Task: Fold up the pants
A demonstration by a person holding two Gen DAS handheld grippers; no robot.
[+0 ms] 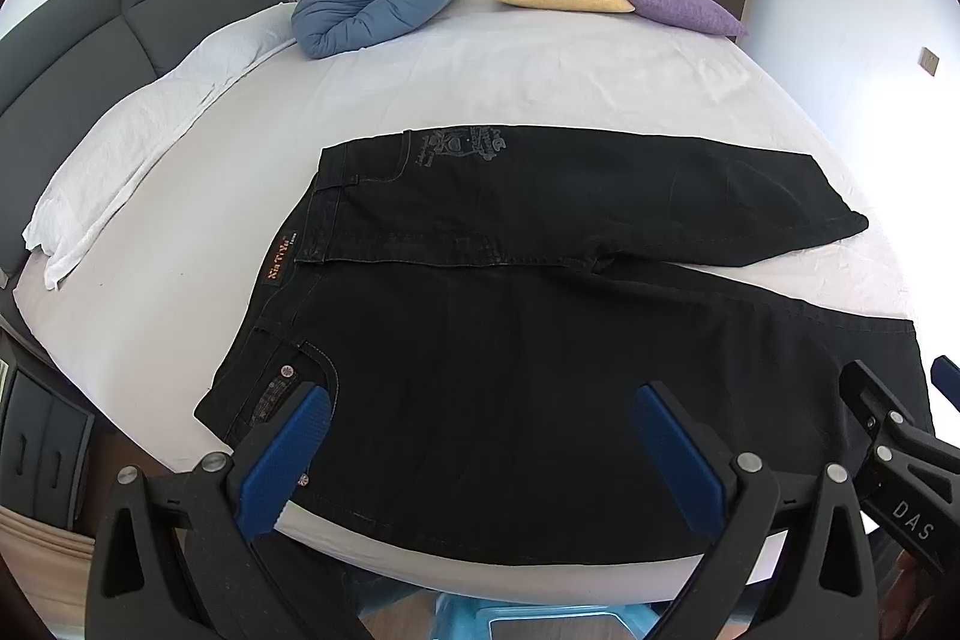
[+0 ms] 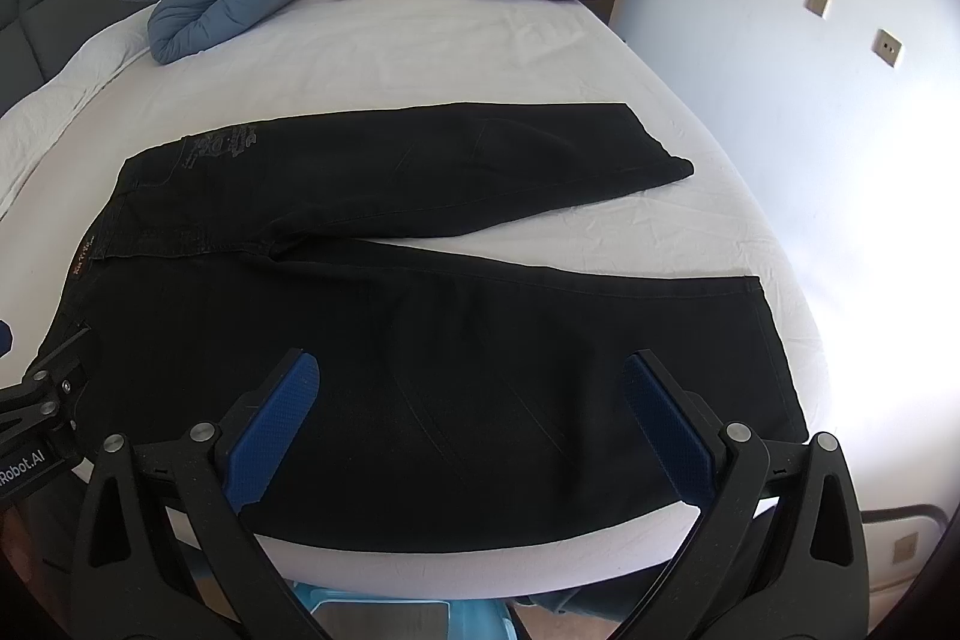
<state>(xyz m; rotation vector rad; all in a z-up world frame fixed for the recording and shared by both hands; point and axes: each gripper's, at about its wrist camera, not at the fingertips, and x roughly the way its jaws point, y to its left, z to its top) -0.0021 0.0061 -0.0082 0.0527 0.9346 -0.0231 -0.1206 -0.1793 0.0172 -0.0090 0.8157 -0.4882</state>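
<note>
The black pants (image 1: 540, 316) are laid flat on the bed (image 1: 540, 58), waistband to the left, legs splayed in a V, presumably so one leg can be brought over the other. The left gripper (image 1: 483, 418) is held above the near hip, jaws wide apart, nothing gripped. The right gripper (image 2: 471, 391) is held likewise spread and empty over the near leg. Both are angled downward, apparently for an edge pickup.
</note>
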